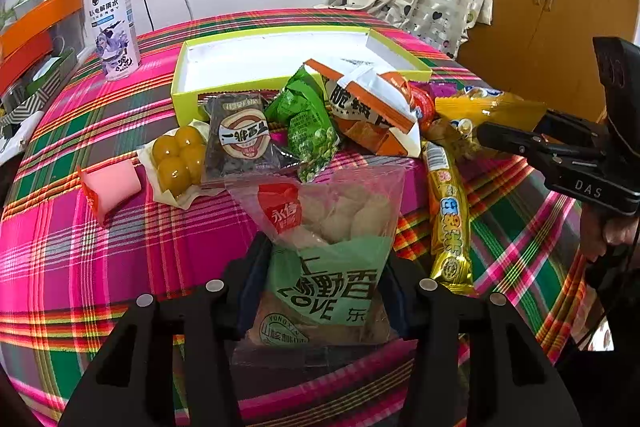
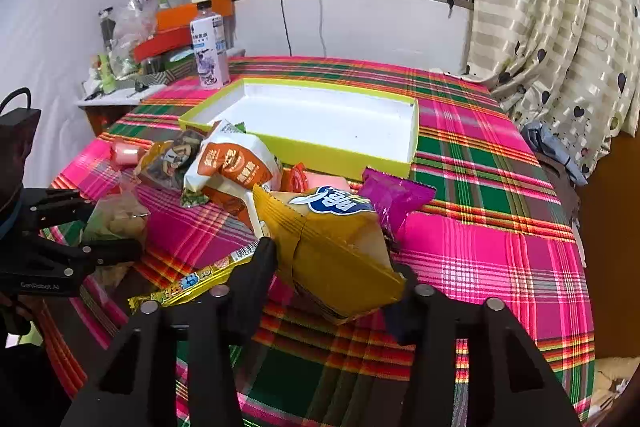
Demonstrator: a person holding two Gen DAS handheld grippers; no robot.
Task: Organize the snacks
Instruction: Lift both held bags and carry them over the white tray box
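A clear snack bag with a green label [image 1: 340, 219] lies on the plaid tablecloth at the near edge of the snack pile. My left gripper [image 1: 326, 255] is shut on its lower half, one pad on each side. The right wrist view shows that gripper [image 2: 112, 227] at the left with the bag [image 2: 116, 219] between its fingers. My right gripper [image 2: 334, 263] is shut on a yellow bag with a blue logo [image 2: 332, 227], which is tilted up off the cloth. A shallow yellow-green box [image 2: 340, 155], white inside, stands open and empty behind the pile.
Around the two bags lie a green pea pack [image 1: 308, 123], an orange-white bag [image 1: 372, 107], a long gold stick pack [image 1: 446, 215], a dark pack [image 1: 240, 139] and a purple pack [image 2: 394, 199]. A white bottle [image 2: 210, 47] stands beside the box. Cluttered shelf at left, curtain at right.
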